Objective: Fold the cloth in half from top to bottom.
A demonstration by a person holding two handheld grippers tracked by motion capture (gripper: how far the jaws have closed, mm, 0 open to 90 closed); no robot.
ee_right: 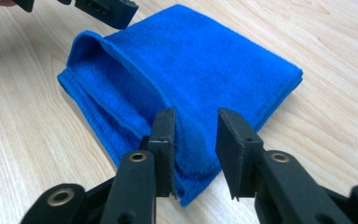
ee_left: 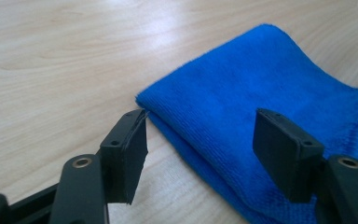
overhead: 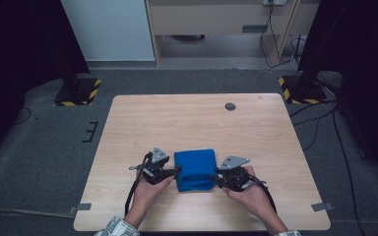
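Under blue cloth (ee_right: 186, 70) fold, inner layers hidden

table (overhead: 197, 118): light wood | grommet (overhead: 230, 106): far right | floor plates (overhead: 78, 91): yellow-black striped

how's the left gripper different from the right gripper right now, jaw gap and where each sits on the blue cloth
The left gripper has its jaws spread wide across a corner of the blue cloth; the right gripper has a narrower gap. The left gripper sits at the cloth's left edge, the right gripper at its right edge. Both are open, pressing on nothing, low over the table.
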